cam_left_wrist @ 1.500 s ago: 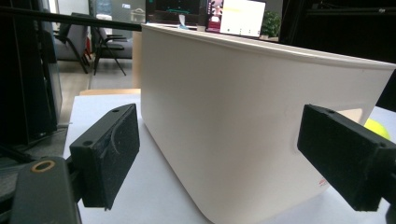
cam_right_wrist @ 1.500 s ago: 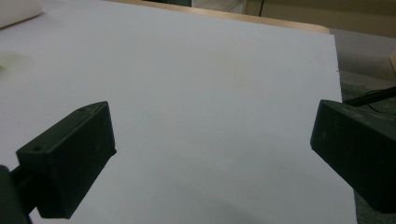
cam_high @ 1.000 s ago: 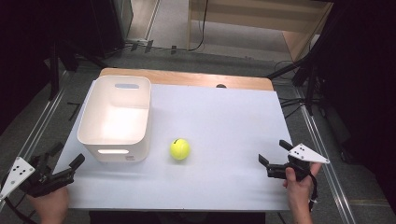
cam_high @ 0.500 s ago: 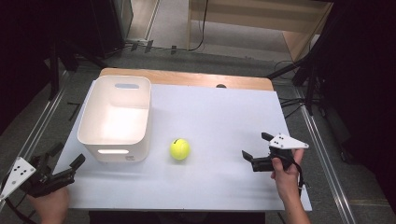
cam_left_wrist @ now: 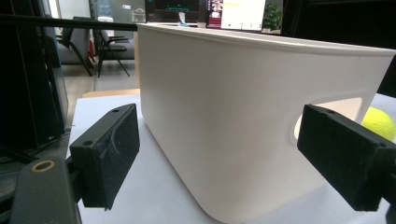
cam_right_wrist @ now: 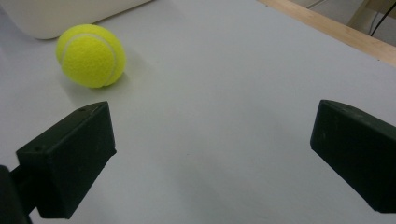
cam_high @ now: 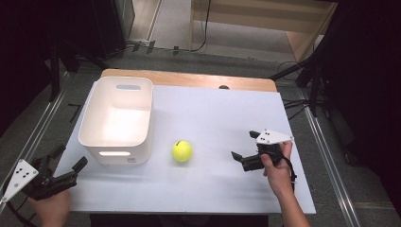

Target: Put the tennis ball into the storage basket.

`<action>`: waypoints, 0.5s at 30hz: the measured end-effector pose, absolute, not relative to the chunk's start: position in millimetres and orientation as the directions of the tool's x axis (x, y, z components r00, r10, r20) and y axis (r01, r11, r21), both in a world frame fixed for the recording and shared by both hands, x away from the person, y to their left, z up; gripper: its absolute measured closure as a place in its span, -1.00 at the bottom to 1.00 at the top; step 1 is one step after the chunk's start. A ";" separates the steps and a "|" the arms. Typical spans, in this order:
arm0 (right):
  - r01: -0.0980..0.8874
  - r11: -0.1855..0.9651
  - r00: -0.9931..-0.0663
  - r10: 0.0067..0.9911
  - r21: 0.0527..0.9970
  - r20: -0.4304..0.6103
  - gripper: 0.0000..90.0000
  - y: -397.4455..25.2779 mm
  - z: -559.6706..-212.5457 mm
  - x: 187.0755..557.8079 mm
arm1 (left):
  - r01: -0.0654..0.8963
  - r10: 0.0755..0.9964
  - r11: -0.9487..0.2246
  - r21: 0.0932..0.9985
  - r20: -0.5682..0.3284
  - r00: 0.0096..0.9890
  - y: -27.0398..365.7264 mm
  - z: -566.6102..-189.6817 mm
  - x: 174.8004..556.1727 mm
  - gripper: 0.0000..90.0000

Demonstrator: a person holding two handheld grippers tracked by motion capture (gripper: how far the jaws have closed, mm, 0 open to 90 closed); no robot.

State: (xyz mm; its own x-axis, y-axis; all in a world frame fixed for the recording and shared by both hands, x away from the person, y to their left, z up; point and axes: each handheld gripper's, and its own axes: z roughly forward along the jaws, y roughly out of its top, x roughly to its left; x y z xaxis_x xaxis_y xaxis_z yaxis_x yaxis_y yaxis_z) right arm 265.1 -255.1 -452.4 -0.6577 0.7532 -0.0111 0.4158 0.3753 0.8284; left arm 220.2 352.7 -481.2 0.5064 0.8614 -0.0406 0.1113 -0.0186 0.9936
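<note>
Item: ball [cam_high: 182,151], yellow felt tennis type. It sits on the desk [cam_high: 217,113] near its centre, just beside the bin [cam_high: 118,120], off the bin's near corner at about 4 o'clock, not touching it so far as the high view shows. You can expect it to be light, springy and slightly soft, with a grippy felt cover; not fragile, but round, so it likely rolls if you nudge it. Take hold across its widest part, one jaw on each side, level with its middle; a pinch above that line would probably squeeze it out.

Item: bin, white plastic, open top, cut-out handles in the end walls. Probably light and stiff.

Item: your right hand-held gripper [cam_high: 243,153], released, jaws spread wide. It sits at 3 o'clock from the ball, apart from it, and points toward it; in the right gripper view the ball [cam_right_wrist: 91,55] lies ahead at 11 o'clock.

Item: your left hand-held gripper [cam_high: 68,158], released, jaws wide, at the desk's near left corner, facing the bin's [cam_left_wrist: 243,116] near wall.
</note>
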 end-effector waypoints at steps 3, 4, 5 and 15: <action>0.414 0.387 -0.667 0.745 0.824 -0.015 -1.00 -250.3 -451.7 268.3 | 0.111 0.861 -0.024 0.994 -0.036 0.508 351.9 -481.1 220.1 -0.72; 0.413 0.389 -0.668 0.744 0.823 -0.016 -1.00 -248.5 -451.6 269.3 | 0.110 0.861 -0.026 0.994 -0.034 0.507 351.4 -481.2 220.0 -0.72; 0.416 0.391 -0.671 0.741 0.821 -0.013 -1.00 -246.5 -451.4 270.7 | 0.110 0.862 -0.028 0.994 -0.032 0.506 351.1 -481.2 220.1 -0.72; 0.417 0.431 -0.707 0.707 0.800 -0.012 -1.00 -229.5 -448.4 279.4 | 0.109 0.863 -0.050 0.993 -0.012 0.506 348.7 -481.1 219.9 -0.72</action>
